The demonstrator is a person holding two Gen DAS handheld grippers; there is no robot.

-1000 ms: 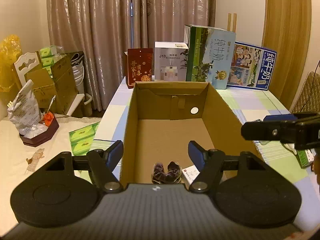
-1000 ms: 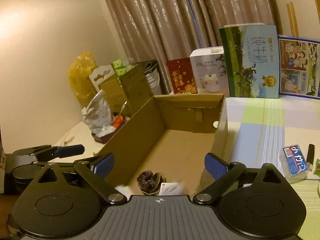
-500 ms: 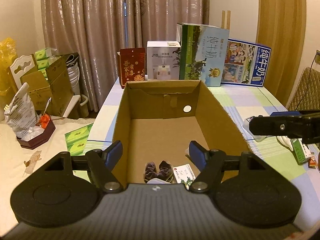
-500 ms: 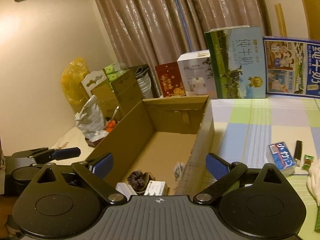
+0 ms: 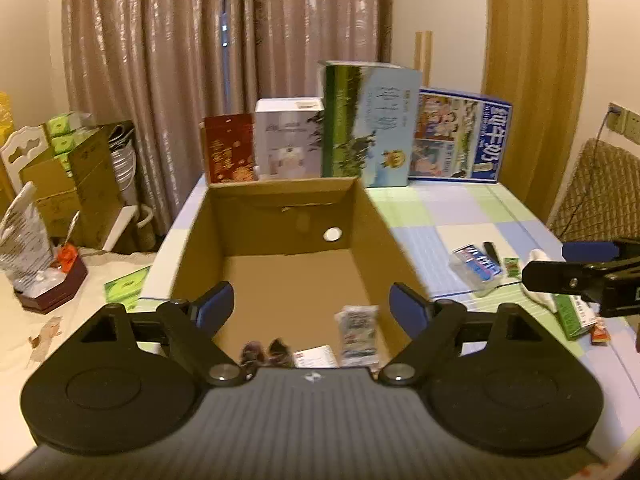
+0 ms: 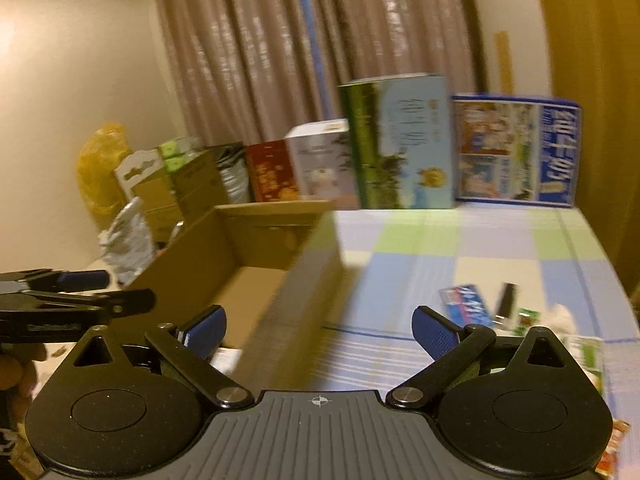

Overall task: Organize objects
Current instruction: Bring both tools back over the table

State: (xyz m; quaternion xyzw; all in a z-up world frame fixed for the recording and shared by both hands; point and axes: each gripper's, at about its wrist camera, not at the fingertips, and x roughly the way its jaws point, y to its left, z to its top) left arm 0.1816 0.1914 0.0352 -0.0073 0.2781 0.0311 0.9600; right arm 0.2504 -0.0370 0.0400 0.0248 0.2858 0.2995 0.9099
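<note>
An open cardboard box [image 5: 396, 252] stands on the checked tablecloth. On its floor near the front lie a dark crumpled item [image 5: 262, 350], a white card [image 5: 316, 356] and a printed packet [image 5: 357, 334] by the right wall. My left gripper [image 5: 311, 306] hangs open over the box's near end, holding nothing. My right gripper [image 6: 319, 328] is open and empty, straddling the box's right wall [image 6: 304, 300]. To its right on the cloth lie a blue-and-white packet [image 6: 466, 304], a black stick [image 6: 507, 300] and a small green sachet [image 6: 528, 316].
Tall cartons [image 5: 368, 124] and smaller boxes [image 5: 288, 140] line the table's far edge behind the cardboard box. A green box [image 5: 572, 316] and a red wrapper [image 5: 600, 334] lie at the right. A low side table with clutter [image 5: 48, 280] stands on the left, a woven chair [image 5: 592, 196] on the right.
A printed packet has come to rest inside the box by its right wall. My right gripper has swung right, from over the box toward the cloth. The left has drawn back slightly.
</note>
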